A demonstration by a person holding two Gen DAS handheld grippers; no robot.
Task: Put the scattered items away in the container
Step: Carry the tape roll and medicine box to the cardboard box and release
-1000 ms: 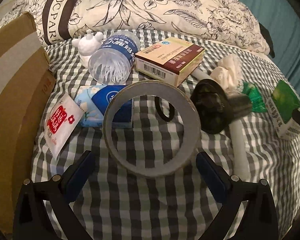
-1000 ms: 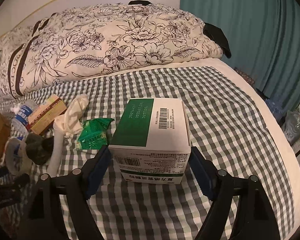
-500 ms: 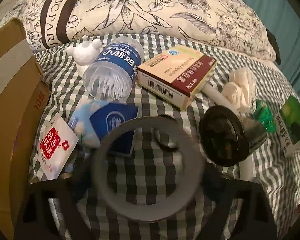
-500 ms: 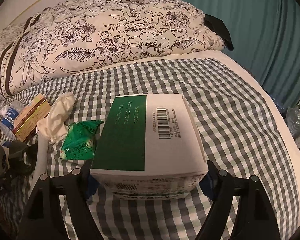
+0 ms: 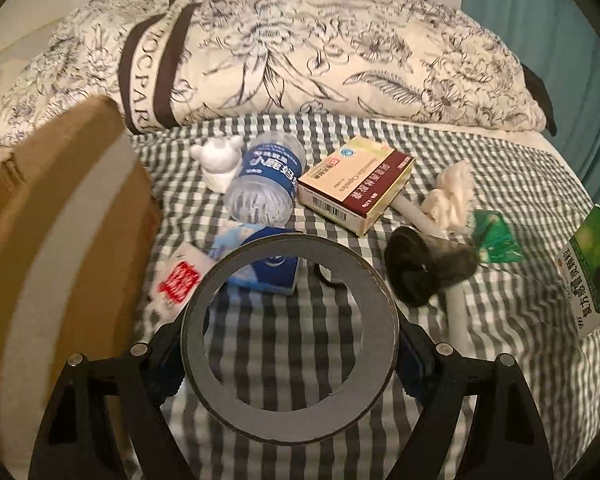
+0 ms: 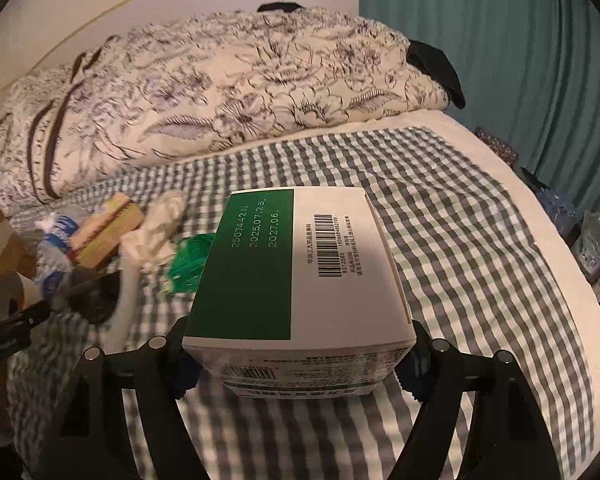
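My left gripper (image 5: pixel 291 354) is shut on a grey tape roll (image 5: pixel 292 408), held upright and lifted off the checked bedsheet (image 5: pixel 380 420). The brown cardboard box (image 5: pixel 48 240) stands close on its left. In the right wrist view, my right gripper (image 6: pixel 298 360) has its jaws closing on a green and white medicine box (image 6: pixel 300 272), pads pressed on both sides, the box raised off the sheet. The same box (image 5: pixel 592 272) shows at the right edge of the left wrist view.
On the sheet lie a white bear figurine (image 5: pixel 220 164), a swab jar (image 5: pixel 266 184), a red and cream carton (image 5: pixel 356 184), a blue tissue pack (image 5: pixel 264 268), a red sachet (image 5: pixel 176 280), a black object (image 5: pixel 424 272), a white tube (image 5: pixel 456 316), crumpled tissue (image 5: pixel 448 196), a green packet (image 5: pixel 496 236). A floral pillow (image 5: pixel 300 60) lies behind.
The left jaws closed on the tape roll and lifted it. The right gripper closed on the green and white box and raised it off the sheet.
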